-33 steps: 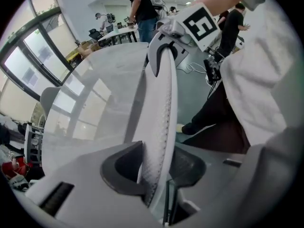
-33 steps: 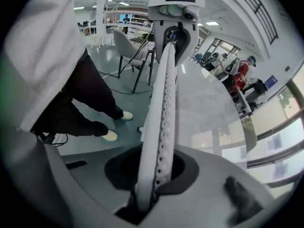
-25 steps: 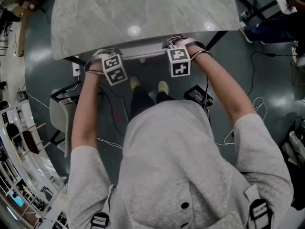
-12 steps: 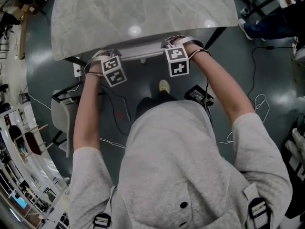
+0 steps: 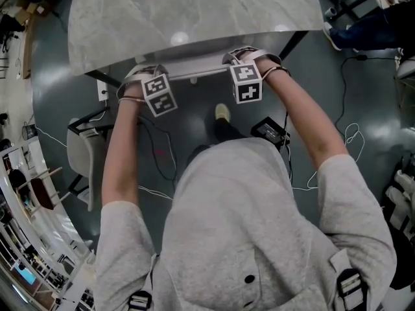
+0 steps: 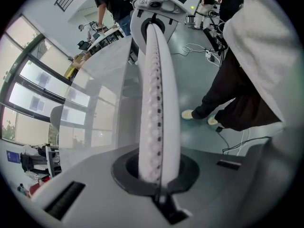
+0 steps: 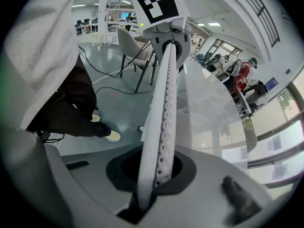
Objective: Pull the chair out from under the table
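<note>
The chair's white perforated backrest (image 5: 194, 74) shows just below the near edge of the grey marble table (image 5: 194, 11) in the head view. My left gripper (image 5: 144, 78) is shut on the backrest's left end, and its own view has the rim (image 6: 159, 103) running straight out of the jaws (image 6: 156, 170). My right gripper (image 5: 246, 60) has just been closing its jaws on the right end. Seen from the right gripper (image 7: 152, 175), the backrest (image 7: 166, 108) is pinched between them. The seat and the chair's legs are hidden.
The person's foot (image 5: 222, 112) stands on the dark floor behind the chair. A black power brick (image 5: 267, 131) and cables (image 5: 350, 138) lie to the right. Another chair (image 5: 81, 164) stands at the left. A black table leg (image 5: 295, 44) slants down at the right.
Both grippers and the backrest have come a little toward the person, away from the table edge. One foot has stepped back out of sight.
</note>
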Demonstrator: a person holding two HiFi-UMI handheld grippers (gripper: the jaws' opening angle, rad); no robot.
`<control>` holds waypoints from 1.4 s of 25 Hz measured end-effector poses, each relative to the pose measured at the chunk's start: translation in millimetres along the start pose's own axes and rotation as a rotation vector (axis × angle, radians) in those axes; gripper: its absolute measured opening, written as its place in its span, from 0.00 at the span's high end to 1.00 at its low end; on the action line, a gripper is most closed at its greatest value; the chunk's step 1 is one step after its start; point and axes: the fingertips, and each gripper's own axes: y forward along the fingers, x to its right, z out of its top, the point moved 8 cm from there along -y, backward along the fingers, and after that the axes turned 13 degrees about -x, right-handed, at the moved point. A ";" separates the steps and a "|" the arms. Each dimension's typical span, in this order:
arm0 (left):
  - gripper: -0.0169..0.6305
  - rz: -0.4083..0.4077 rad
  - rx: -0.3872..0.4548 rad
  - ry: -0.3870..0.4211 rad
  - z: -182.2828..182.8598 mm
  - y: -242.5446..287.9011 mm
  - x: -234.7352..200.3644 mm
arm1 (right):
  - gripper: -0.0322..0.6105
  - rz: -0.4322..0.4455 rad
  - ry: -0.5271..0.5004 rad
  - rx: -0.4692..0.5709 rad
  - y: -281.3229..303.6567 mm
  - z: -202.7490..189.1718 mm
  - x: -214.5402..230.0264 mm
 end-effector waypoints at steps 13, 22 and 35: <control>0.95 -0.003 -0.001 -0.016 -8.2 -6.7 31.4 | 0.89 0.000 -0.011 -0.003 -7.1 13.3 -24.8; 0.95 0.023 0.002 -0.017 -10.2 -6.2 49.3 | 0.89 0.014 -0.009 -0.006 -4.4 18.3 -45.2; 0.95 0.026 0.002 -0.022 -17.9 -20.2 92.3 | 0.89 0.022 -0.011 -0.008 -17.5 32.9 -85.1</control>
